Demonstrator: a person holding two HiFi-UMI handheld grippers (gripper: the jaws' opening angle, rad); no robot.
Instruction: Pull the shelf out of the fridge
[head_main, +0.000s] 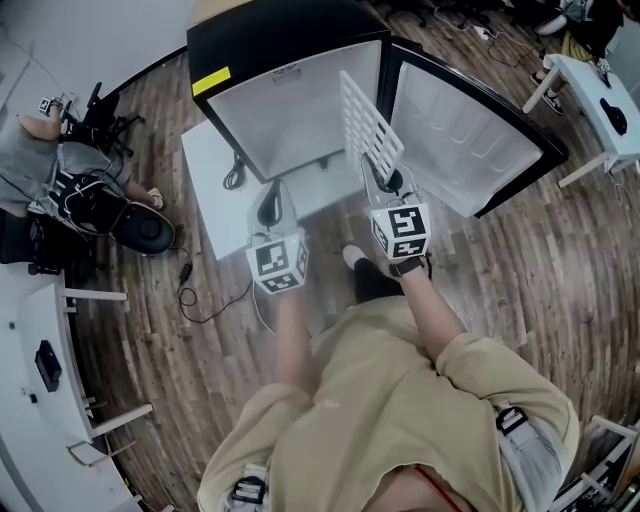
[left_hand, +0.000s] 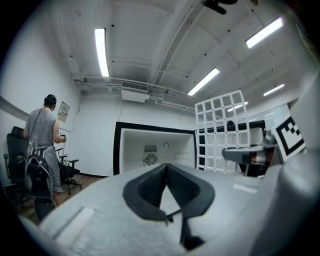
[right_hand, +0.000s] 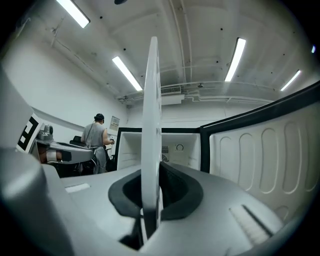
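1. Nearest to us, our two forearms reached toward the fridge (head_main: 290, 45), which stood with its door (head_main: 470, 130) swung wide open to its right.
2. Our left gripper (head_main: 268, 205) hovered level just in front of the fridge's open cavity, on its left half. In the left gripper view its jaw tips met with nothing between them (left_hand: 166, 166), so it was closed and empty.
3. Our right gripper (head_main: 388, 182) was just in front of the fridge, at the right edge of the opening. Its jaws were clamped on the near edge of the shelf (head_main: 368, 125).
4. The shelf, a white wire grid, was fully outside the fridge and stood on edge, between the cavity and the open door. The right gripper view showed it edge-on as a thin white upright strip (right_hand: 151, 125) rising out of the jaws (right_hand: 150, 200). The left gripper view showed its grid face (left_hand: 220, 130) to the right of the fridge.
5. The fridge's white cavity had a round fan grille on its back wall (left_hand: 150, 159).
6. The fridge sat on a low white platform (head_main: 205, 190), on which a dark cable lay at the fridge's left.
7. Farther off, to the left of the fridge, a person (left_hand: 42, 145) in a grey top stood facing away from us.
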